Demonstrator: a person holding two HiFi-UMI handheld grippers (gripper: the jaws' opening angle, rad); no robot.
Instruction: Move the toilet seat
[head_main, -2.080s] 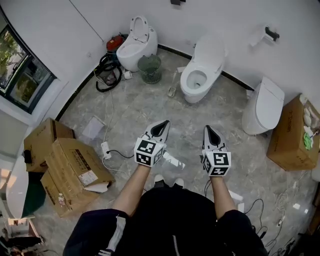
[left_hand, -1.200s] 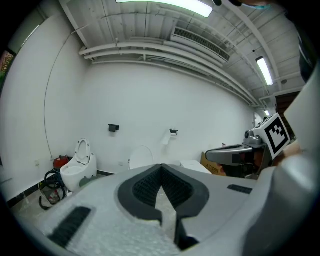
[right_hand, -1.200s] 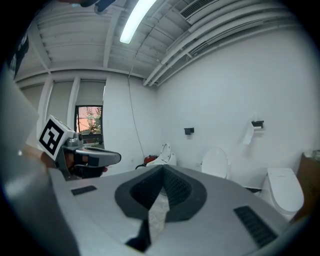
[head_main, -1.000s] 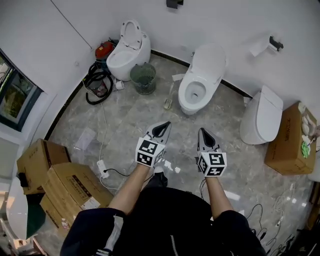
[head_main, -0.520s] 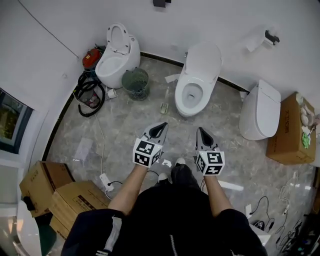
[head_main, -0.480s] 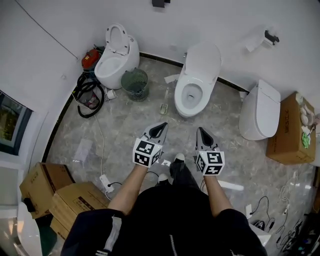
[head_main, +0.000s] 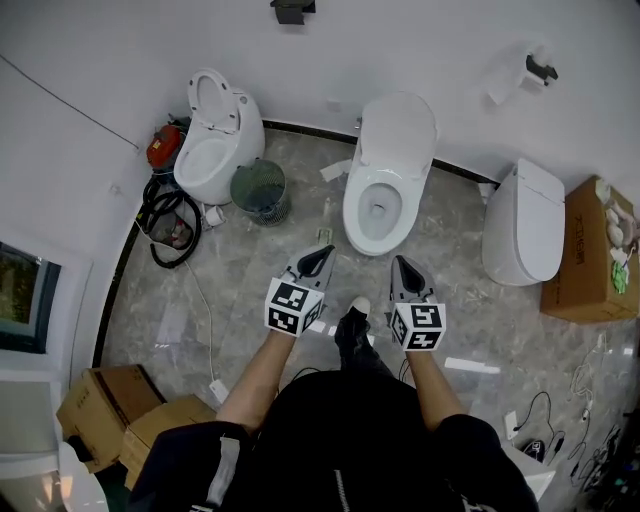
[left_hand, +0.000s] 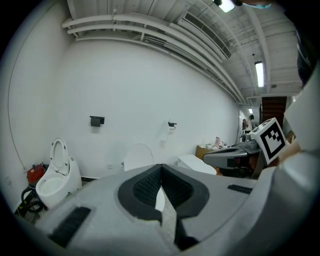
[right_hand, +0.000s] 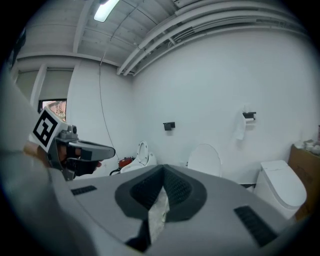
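— Now, where is the toilet seat (head_main: 397, 132)?
— Raised, on the middle toilet (head_main: 372, 215) at the floor's far edge, ahead of both grippers.
— Jaws?
— Left gripper (head_main: 318, 262) and right gripper (head_main: 403, 270): closed, empty. Best to open one before reaching, then take the seat's rim gently.

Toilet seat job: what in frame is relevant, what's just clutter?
Job: middle toilet, lid raised; left hand-held gripper and right hand-held gripper, both shut and empty.
Lying about: left toilet, closed right toilet, wire bin, hose coil, cardboard boxes.
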